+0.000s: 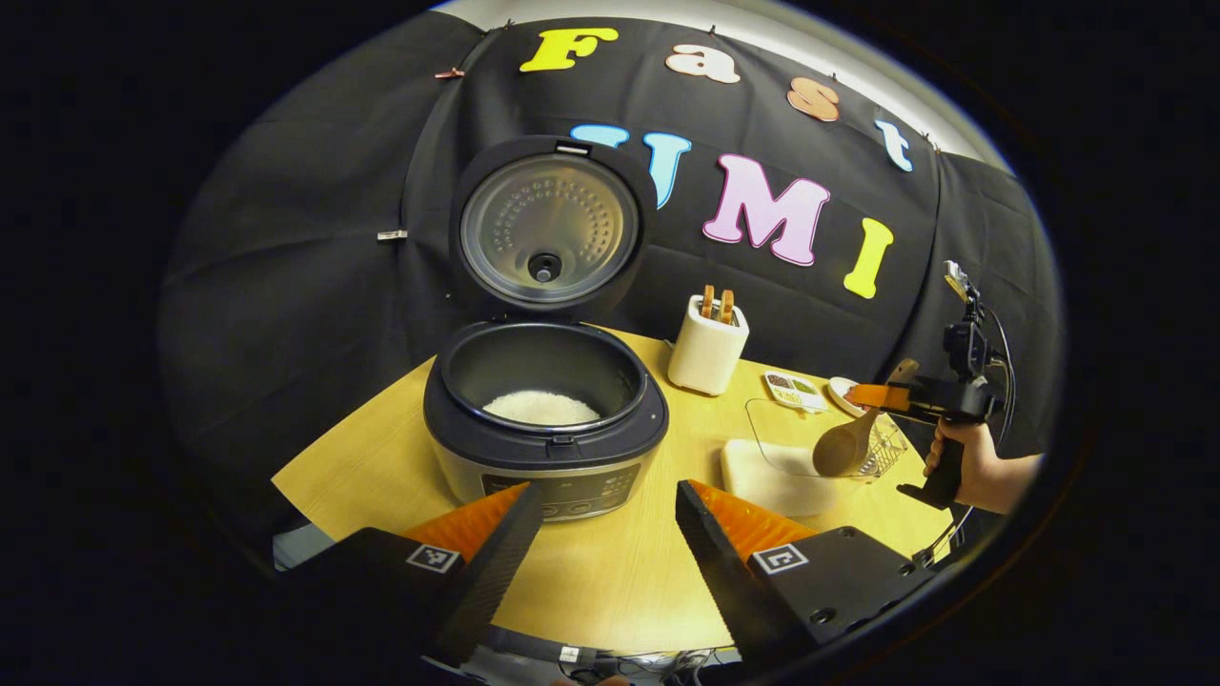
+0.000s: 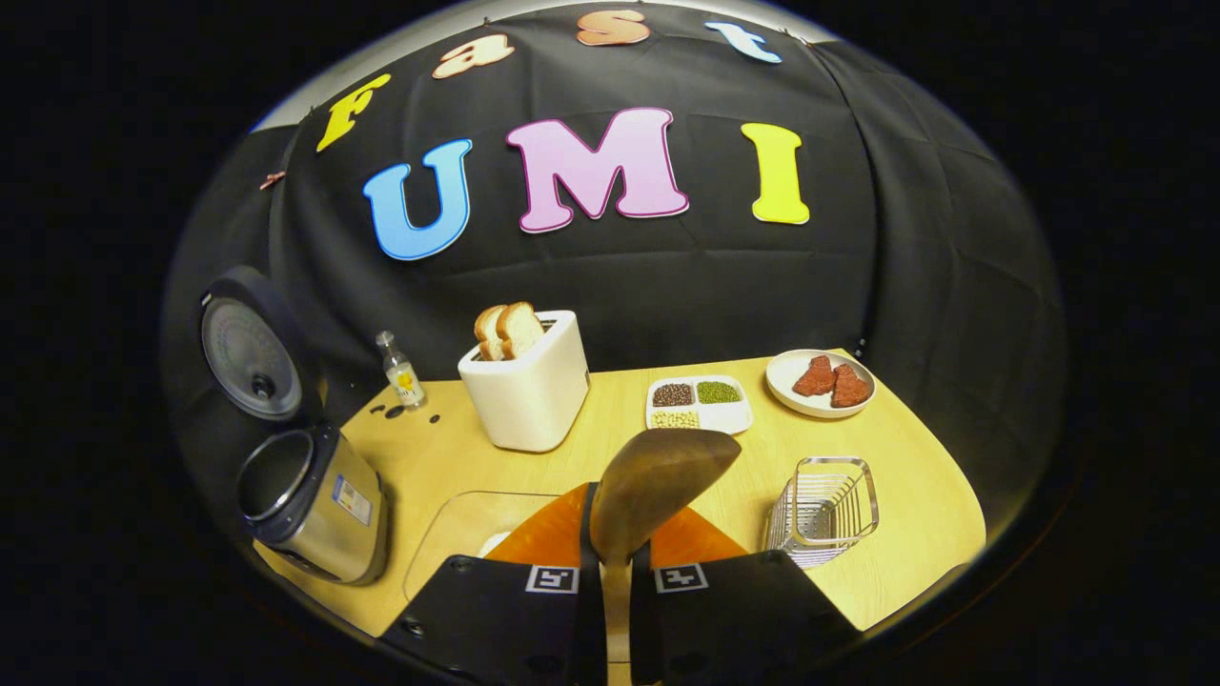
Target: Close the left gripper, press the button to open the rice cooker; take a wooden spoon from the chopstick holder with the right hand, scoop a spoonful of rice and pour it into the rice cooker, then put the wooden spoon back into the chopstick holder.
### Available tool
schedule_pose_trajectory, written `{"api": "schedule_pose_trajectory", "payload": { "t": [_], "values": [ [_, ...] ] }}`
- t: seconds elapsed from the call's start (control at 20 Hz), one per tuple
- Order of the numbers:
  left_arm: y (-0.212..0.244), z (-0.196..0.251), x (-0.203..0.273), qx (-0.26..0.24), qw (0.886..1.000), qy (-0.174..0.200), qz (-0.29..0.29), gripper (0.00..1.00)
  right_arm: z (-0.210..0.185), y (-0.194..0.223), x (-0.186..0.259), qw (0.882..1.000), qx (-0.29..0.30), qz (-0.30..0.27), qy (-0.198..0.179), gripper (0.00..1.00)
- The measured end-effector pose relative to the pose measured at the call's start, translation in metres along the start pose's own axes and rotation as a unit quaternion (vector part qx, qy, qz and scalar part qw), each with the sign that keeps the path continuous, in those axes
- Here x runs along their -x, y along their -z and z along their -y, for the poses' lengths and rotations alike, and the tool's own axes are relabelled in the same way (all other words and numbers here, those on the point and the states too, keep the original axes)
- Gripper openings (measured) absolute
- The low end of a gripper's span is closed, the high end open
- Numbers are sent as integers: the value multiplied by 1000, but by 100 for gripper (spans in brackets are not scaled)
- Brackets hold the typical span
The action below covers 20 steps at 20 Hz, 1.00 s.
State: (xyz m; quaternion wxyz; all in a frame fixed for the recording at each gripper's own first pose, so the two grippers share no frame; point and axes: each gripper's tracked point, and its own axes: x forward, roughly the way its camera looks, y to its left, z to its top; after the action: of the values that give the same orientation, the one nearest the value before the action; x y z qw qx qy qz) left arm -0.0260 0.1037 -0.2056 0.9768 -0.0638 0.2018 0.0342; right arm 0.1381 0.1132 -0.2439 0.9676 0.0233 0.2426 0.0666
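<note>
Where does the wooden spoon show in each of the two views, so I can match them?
Left gripper view: the wooden spoon is at far right, bowl down, held in the right gripper above the wire basket.
Right gripper view: the spoon's bowl rises at bottom centre, its handle clamped between the fingers.
Shared landmark: the white toaster.

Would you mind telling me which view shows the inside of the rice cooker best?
The left gripper view: the rice cooker faces the camera with its lid raised, and white rice shows in the pot. The right gripper view shows it at the left edge, side-on, its pot interior dark.
</note>
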Motion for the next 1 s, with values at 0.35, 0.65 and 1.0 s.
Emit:
{"api": "schedule_pose_trajectory", "payload": {
  "t": [0.35, 0.65, 1.0],
  "values": [
    [7, -2, -4, -6, 1000, 5, -9, 96, -16, 35, -5, 1000, -8, -14, 8, 14],
    [8, -2, -4, 3, 1000, 3, -11, 93, -53, 52, -5, 995, -90, -47, -11, 14],
    [2, -3, -7, 11, 1000, 5, -3, 96, -60, 57, -11, 959, -266, -93, -20, 14]
  ]
}}
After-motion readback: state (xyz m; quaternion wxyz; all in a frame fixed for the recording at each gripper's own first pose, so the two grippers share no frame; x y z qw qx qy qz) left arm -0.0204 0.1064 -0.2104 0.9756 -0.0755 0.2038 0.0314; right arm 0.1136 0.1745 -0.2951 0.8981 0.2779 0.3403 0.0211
